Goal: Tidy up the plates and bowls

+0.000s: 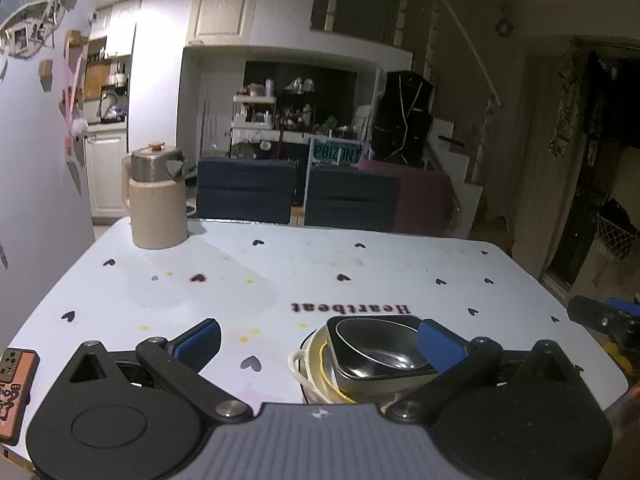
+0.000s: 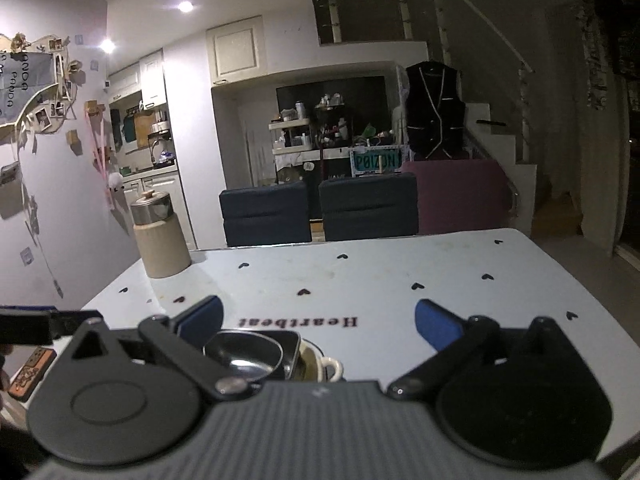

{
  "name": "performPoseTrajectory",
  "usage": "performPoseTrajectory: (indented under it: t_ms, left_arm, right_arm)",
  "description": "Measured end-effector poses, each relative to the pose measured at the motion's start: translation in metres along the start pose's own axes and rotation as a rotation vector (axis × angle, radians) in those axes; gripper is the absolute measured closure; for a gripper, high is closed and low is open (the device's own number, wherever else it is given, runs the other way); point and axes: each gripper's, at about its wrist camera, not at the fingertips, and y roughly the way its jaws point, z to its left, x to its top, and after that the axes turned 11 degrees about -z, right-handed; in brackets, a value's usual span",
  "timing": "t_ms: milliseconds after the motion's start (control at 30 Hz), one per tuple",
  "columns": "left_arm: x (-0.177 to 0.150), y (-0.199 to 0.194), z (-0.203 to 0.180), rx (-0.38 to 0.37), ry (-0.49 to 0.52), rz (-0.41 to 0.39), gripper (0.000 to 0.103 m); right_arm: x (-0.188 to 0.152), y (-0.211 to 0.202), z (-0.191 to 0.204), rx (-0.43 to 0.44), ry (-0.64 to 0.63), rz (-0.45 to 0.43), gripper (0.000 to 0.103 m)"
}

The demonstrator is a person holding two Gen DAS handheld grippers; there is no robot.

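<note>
A stack of dishes sits near the table's front edge: a steel bowl (image 1: 380,350) inside a dark squarish dish (image 1: 340,364), on a white handled dish (image 1: 306,368) with a yellow rim. In the right wrist view the steel bowl (image 2: 244,354) and white dish (image 2: 326,368) show low centre-left. My left gripper (image 1: 320,344) is open and empty, its right finger (image 1: 440,346) beside the stack. My right gripper (image 2: 318,326) is open and empty, its left finger (image 2: 200,320) just left of the stack.
A beige kettle (image 1: 158,196) stands at the table's far left corner, also in the right wrist view (image 2: 160,236). An orange phone case (image 1: 14,392) lies at the front left. Two dark chairs (image 1: 296,196) stand behind the white heart-print table (image 1: 360,272).
</note>
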Motion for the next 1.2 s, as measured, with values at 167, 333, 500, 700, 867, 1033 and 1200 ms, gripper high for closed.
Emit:
performPoseTrajectory:
  t_ms: [167, 333, 500, 700, 867, 1033, 1200]
  left_arm:
    - [-0.013, -0.012, -0.003, 0.015, 0.016, -0.027, 0.000]
    - [-0.025, -0.025, -0.004, 0.038, 0.038, -0.048, 0.000]
    - [-0.034, -0.037, -0.004, 0.046, 0.026, -0.052, 0.000]
    - [-0.039, -0.044, -0.004, 0.064, 0.022, -0.053, 0.000]
    - [-0.042, -0.046, -0.007, 0.068, 0.045, -0.049, 0.000]
    - [-0.045, -0.047, -0.008, 0.074, 0.054, -0.037, 0.000]
    - [-0.045, -0.047, -0.009, 0.074, 0.062, -0.035, 0.000]
  right_arm:
    - [-0.010, -0.011, -0.004, -0.030, -0.041, -0.019, 0.000]
    - [-0.024, -0.026, -0.001, -0.033, -0.090, -0.028, 0.000]
    - [-0.031, -0.037, 0.001, -0.021, -0.103, -0.031, 0.000]
    - [-0.033, -0.044, 0.000, -0.023, -0.111, -0.042, 0.000]
    - [-0.035, -0.047, 0.001, -0.022, -0.135, -0.039, 0.000]
    - [-0.034, -0.050, 0.001, -0.028, -0.136, -0.045, 0.000]
    - [-0.034, -0.050, 0.000, -0.030, -0.128, -0.040, 0.000]
